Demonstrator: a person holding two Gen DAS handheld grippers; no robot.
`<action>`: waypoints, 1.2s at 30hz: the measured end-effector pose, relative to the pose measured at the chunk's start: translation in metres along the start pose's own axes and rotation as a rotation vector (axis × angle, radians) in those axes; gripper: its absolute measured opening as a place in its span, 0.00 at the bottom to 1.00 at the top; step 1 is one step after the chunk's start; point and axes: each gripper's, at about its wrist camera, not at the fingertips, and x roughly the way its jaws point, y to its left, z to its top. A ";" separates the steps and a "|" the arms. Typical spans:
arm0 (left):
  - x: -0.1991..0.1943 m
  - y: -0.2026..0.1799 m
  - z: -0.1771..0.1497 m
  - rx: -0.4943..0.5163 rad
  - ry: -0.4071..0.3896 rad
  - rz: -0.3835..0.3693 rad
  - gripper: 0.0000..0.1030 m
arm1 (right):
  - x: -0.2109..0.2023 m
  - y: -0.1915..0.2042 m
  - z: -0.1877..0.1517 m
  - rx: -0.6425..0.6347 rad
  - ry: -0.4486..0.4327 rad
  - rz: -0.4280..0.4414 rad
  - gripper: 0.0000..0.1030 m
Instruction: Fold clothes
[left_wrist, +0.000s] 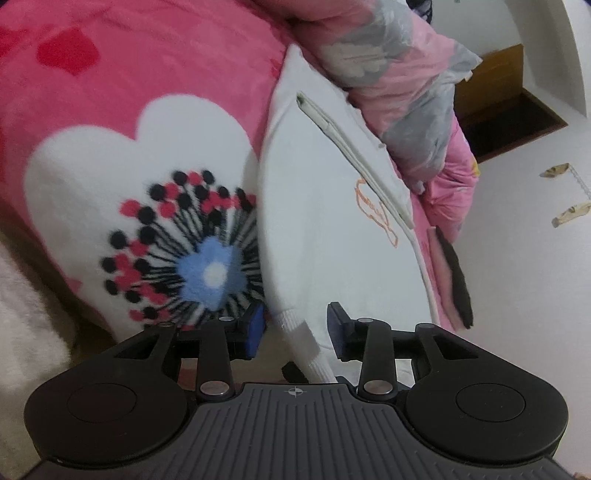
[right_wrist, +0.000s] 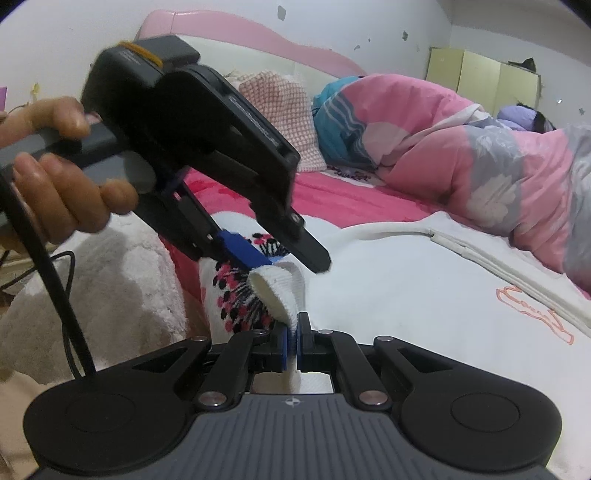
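Support: bed with pink headboard, covered by a pink fleece blanket with a white flower print.
On blanket: white sweatshirt spread flat, orange stitching on it.
Behind sweatshirt: bunched pink and grey quilt.
Near headboard: checked pillow.
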 end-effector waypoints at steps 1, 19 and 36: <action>0.003 -0.001 0.000 -0.005 0.010 -0.011 0.35 | -0.001 -0.001 0.000 0.005 -0.006 0.000 0.03; 0.012 -0.003 0.008 -0.080 0.060 -0.074 0.33 | -0.015 -0.013 0.005 0.022 -0.089 0.011 0.03; 0.030 0.010 0.009 -0.198 0.191 -0.148 0.44 | -0.012 -0.010 0.007 -0.004 -0.089 0.009 0.03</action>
